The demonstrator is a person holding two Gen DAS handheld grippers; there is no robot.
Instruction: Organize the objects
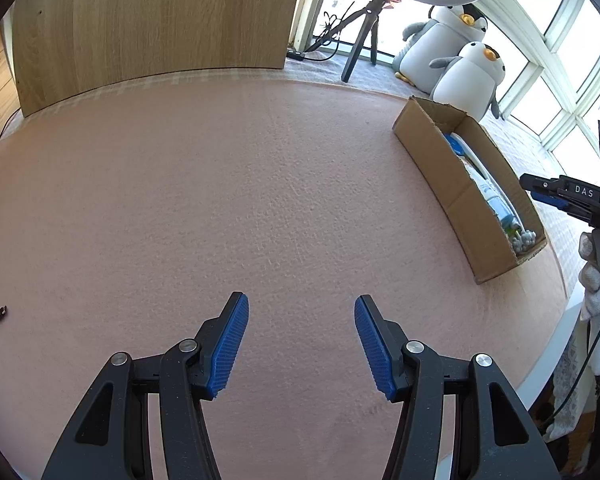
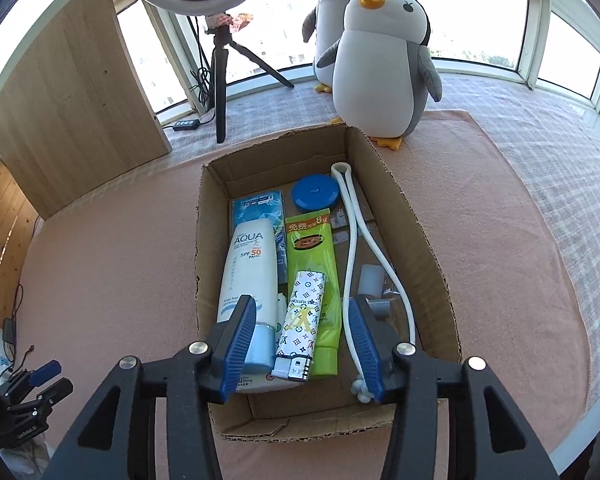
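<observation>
Right claw (image 2: pixel 302 344) poised wide open just above the near end of the cardboard box (image 2: pixel 414 216), nothing between the blue pads; directly below and ahead, between the pads, the patterned lighter (image 2: pixel 302 326), long axis running away from the claw, metal head toward the near wall. Pressed close on its left, the white sunscreen tube (image 2: pixel 248 268), cap nearest; on its right and partly beneath, the green tube (image 2: pixel 316 272); farther right, a white looped cord (image 2: pixel 354 240) running the length of the box, passing right by the right pad. At the far end, a blue round case (image 2: pixel 312 194) and a blue packet (image 2: pixel 258 208). Tight packing on both sides of the lighter, so probably little room for pads to slip down. Left claw (image 1: pixel 302 344) likewise open and empty, hovering over bare pink cloth on the worktop (image 1: pixel 220 200), box well off to its right; right claw plainly nearer. Beyond the box, two plush penguins (image 2: pixel 384 68) and a ring light tripod (image 2: pixel 220 80), clear of the work.
</observation>
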